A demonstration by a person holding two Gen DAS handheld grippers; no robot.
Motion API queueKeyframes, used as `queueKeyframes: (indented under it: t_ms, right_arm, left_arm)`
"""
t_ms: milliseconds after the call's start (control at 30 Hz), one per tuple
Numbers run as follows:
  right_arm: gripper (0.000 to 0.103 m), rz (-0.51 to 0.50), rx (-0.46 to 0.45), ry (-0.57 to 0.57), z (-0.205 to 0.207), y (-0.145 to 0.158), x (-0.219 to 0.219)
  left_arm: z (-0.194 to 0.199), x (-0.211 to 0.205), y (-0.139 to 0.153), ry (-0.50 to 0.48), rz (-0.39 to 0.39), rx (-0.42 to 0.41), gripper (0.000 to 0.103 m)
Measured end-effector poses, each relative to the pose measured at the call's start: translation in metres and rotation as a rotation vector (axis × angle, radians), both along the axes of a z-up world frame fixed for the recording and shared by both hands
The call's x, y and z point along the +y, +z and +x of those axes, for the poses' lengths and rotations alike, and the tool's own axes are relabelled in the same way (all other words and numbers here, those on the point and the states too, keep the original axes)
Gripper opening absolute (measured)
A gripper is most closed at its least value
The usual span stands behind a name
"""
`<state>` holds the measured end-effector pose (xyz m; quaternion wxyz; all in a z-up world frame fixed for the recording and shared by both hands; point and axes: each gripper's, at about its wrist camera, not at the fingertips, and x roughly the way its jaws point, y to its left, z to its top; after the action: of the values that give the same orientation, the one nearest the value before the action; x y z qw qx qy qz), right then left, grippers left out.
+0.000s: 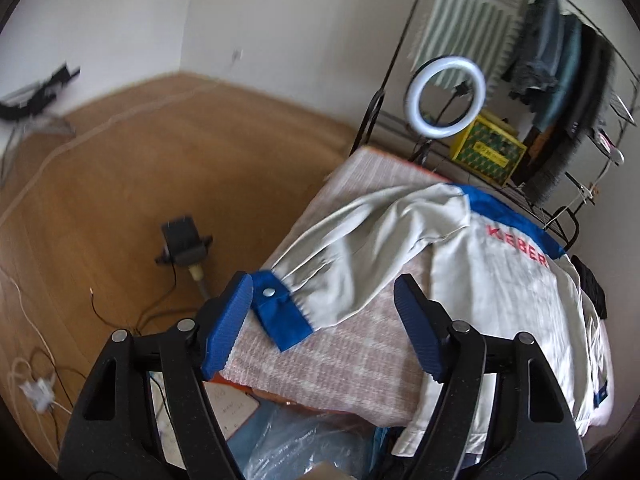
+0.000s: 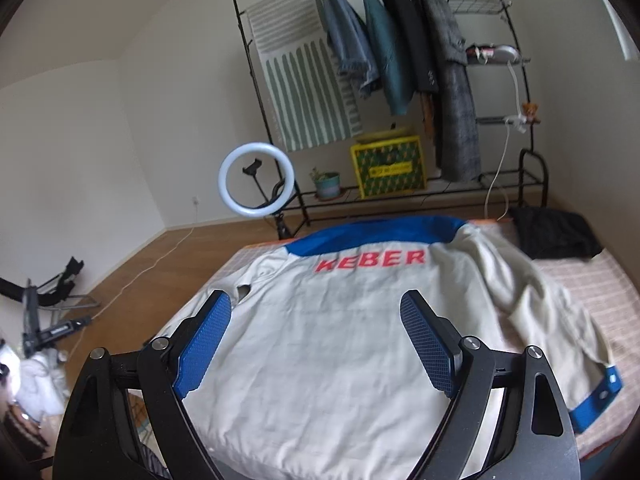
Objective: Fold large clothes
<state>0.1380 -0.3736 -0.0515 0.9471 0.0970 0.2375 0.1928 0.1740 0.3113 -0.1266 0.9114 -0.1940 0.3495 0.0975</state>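
Lying back-up across the bed (image 2: 600, 292), the pale jacket (image 2: 340, 340) is showing its red lettering near the far edge. The left gripper (image 1: 324, 328) is hovering with jaws apart beside the blue cuff (image 1: 280, 312) at the bed's left edge; the right gripper (image 2: 316, 344) is hanging open over the jacket's back.

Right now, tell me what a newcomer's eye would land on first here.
A pale jacket lies back-up across the bed, its red KEBER lettering under a blue collar band. In the left wrist view its blue snap cuff lies at the bed's edge between the open left gripper pads. Behind the bed a lit ring light glows beside a clothes rack.
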Motion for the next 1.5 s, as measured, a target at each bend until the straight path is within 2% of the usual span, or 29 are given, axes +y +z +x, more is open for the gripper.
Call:
queueKeyframes:
  t_ms: [167, 333, 467, 733, 767, 833, 867, 933, 1033, 1167, 1267, 1433, 1467, 1500]
  right_arm:
    - [0.087, 0.022, 0.062, 0.046, 0.033, -0.017, 0.022]
    - [0.087, 0.022, 0.096, 0.096, 0.051, -0.029, 0.046]
    - [0.087, -0.004, 0.113, 0.129, 0.056, -0.040, 0.055]
    - [0.087, -0.007, 0.158, 0.138, 0.074, -0.050, 0.055]
    - [0.087, -0.015, 0.156, 0.137, 0.074, -0.051, 0.055]
    - [0.087, -0.022, 0.158, 0.139, 0.077, -0.052, 0.057]
    - [0.087, -0.022, 0.161, 0.139, 0.078, -0.053, 0.057]
    - [0.087, -0.018, 0.168, 0.144, 0.079, -0.052, 0.059]
    - [0.087, -0.028, 0.170, 0.142, 0.080, -0.053, 0.062]
    - [0.087, -0.041, 0.178, 0.147, 0.081, -0.056, 0.066]
    - [0.087, -0.042, 0.197, 0.165, 0.082, -0.058, 0.068]
    - [0.086, -0.027, 0.241, 0.200, 0.086, -0.066, 0.072]
    - [0.085, -0.010, 0.257, 0.215, 0.089, -0.068, 0.073]
    - [0.077, 0.000, 0.272, 0.230, 0.090, -0.068, 0.074]
  left_arm:
    - [0.031, 0.049, -0.062, 0.050, -0.226, 0.100, 0.071]
    - [0.054, 0.076, -0.112, 0.135, -0.370, 0.160, 0.071]
    - [0.073, 0.085, -0.139, 0.161, -0.397, 0.213, 0.071]
    - [0.095, 0.092, -0.166, 0.197, -0.434, 0.228, 0.070]
    - [0.097, 0.090, -0.168, 0.198, -0.430, 0.230, 0.068]
    - [0.100, 0.089, -0.171, 0.211, -0.422, 0.247, 0.053]
    - [0.100, 0.089, -0.171, 0.225, -0.414, 0.244, 0.049]
    - [0.100, 0.091, -0.171, 0.241, -0.417, 0.233, 0.028]
    - [0.099, 0.094, -0.169, 0.246, -0.438, 0.204, 0.007]
    - [0.096, 0.085, -0.142, 0.243, -0.330, 0.133, 0.004]
    - [0.091, 0.076, -0.114, 0.216, -0.299, 0.056, 0.003]
    - [0.082, 0.052, -0.051, 0.128, -0.192, -0.052, 0.003]
    - [0.081, 0.048, -0.038, 0.108, -0.164, -0.072, 0.003]
    - [0.080, 0.044, -0.027, 0.093, -0.140, -0.086, 0.003]
